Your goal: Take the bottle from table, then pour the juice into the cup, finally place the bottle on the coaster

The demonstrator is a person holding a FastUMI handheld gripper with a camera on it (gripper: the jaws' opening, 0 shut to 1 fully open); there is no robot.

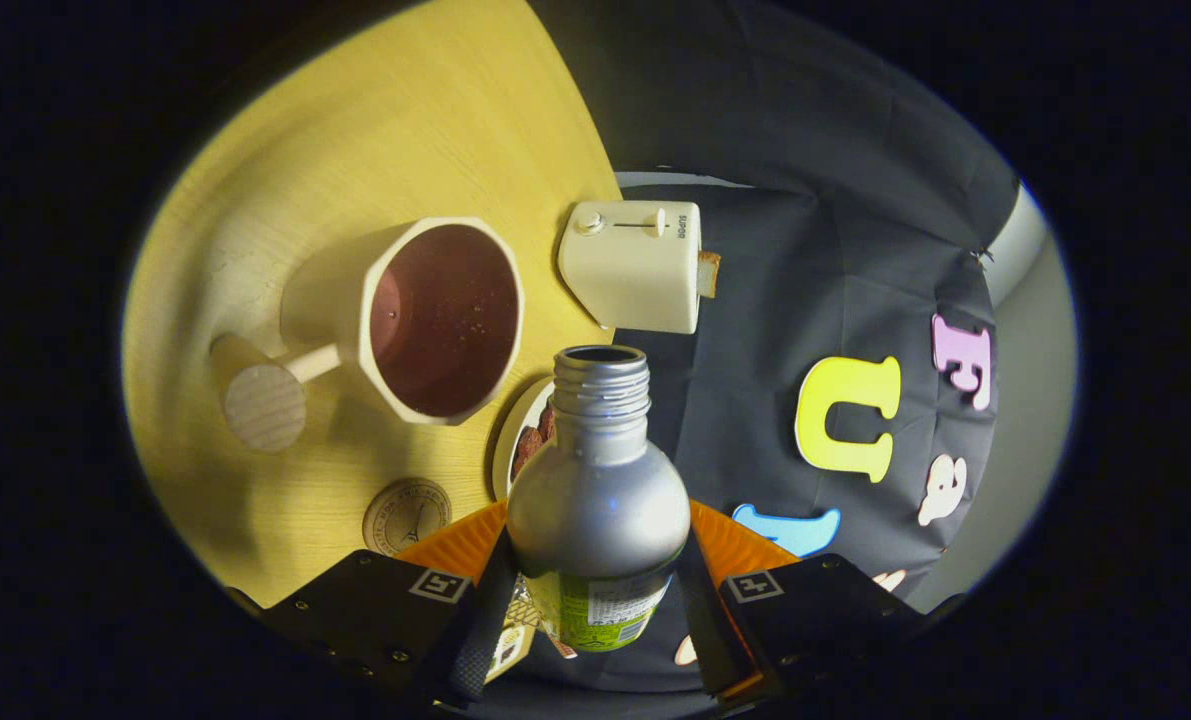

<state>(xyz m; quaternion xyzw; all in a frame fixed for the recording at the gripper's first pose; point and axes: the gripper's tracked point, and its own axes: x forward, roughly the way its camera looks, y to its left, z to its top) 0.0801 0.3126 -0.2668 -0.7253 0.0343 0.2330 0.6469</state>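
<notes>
Pinched silver metal bottle between both jaws, open neck tipped beside cream faceted cup of dark juice, ready for pouring.

Pale wooden table against black cloth wall.

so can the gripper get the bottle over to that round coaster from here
Probably yes. The gripper is shut on the bottle, held off the table, and the coaster lies bare just beside the fingers. The plate next to it is the only close neighbour.
</notes>
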